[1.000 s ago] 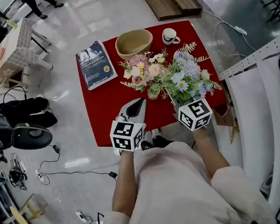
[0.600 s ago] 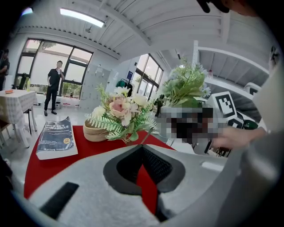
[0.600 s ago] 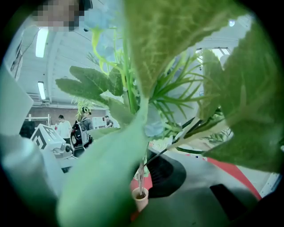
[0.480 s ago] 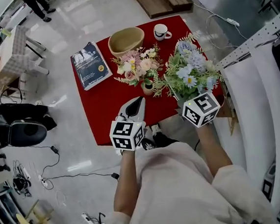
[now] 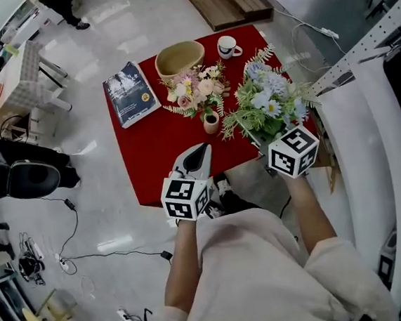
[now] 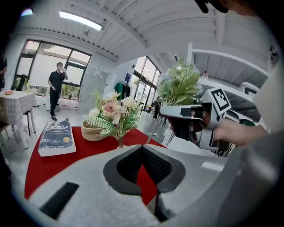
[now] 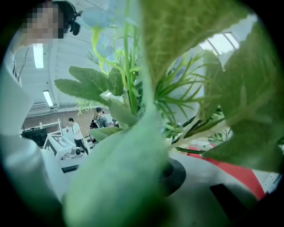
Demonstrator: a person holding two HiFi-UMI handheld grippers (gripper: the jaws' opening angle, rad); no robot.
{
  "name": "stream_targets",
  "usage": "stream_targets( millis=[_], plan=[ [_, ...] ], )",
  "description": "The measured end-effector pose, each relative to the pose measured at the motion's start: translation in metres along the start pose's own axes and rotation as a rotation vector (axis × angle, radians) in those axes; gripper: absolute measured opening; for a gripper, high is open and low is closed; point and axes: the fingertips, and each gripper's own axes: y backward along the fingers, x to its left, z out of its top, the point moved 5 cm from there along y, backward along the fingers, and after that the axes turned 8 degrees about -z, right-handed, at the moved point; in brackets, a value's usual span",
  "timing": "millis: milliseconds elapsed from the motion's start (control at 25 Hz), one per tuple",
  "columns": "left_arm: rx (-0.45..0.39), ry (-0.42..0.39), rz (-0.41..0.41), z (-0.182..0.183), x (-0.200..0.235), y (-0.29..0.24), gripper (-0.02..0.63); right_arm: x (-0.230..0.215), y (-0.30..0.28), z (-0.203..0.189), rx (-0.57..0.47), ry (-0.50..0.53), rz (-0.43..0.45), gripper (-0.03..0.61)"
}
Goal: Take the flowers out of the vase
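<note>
Okay, the right gripper, fingers pinched on the blue bunch, has lifted it out of the vase; the pink bunch stays in.

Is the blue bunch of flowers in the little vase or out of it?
Out. The right gripper holds the blue bunch off to the side of the vase, where only the pink bunch stands.

- The bare red worktop lies open at front left, between book and vase.
- Basket and mug crowd the back edge.
- The blue bouquet fills the right side, its leaves near the vase.
</note>
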Motion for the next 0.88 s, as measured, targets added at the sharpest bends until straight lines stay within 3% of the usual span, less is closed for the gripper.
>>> stream_targets(
  millis=[480, 880],
  plan=[
    [-0.029, 0.025, 0.013, -0.041, -0.03, 0.042, 0.008, 0.023, 0.016, -0.078, 0.105, -0.216, -0.025, 0.045],
    [-0.037, -0.008, 0.044, -0.028, -0.051, 0.044, 0.008, 0.014, 0.029, -0.096, 0.135, -0.29, -0.05, 0.044]
  ],
)
